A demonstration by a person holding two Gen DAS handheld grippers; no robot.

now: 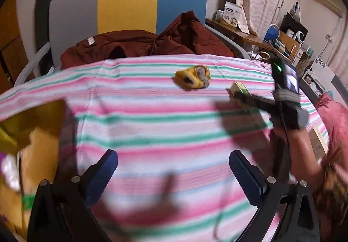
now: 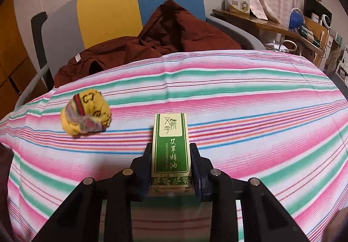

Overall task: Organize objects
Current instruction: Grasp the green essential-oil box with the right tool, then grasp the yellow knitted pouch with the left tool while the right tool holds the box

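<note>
The right gripper (image 2: 170, 150) pinches the slim green-and-cream cardboard oil box (image 2: 170, 144) by its long sides, low on the pink, green and white striped cloth (image 2: 250, 111), probably so it lifts without tipping. Left of the box on that cloth sits a balled yellow patterned sock (image 2: 86, 114). The left gripper (image 1: 174, 176) hovers with its 2 fingers spread and empty; its view is blurred, perhaps freeing it for the sock.

boxes: 1 green box (image 2: 170, 146) | socks: 1 yellow sock ball (image 2: 86, 113) (rolled up)
</note>
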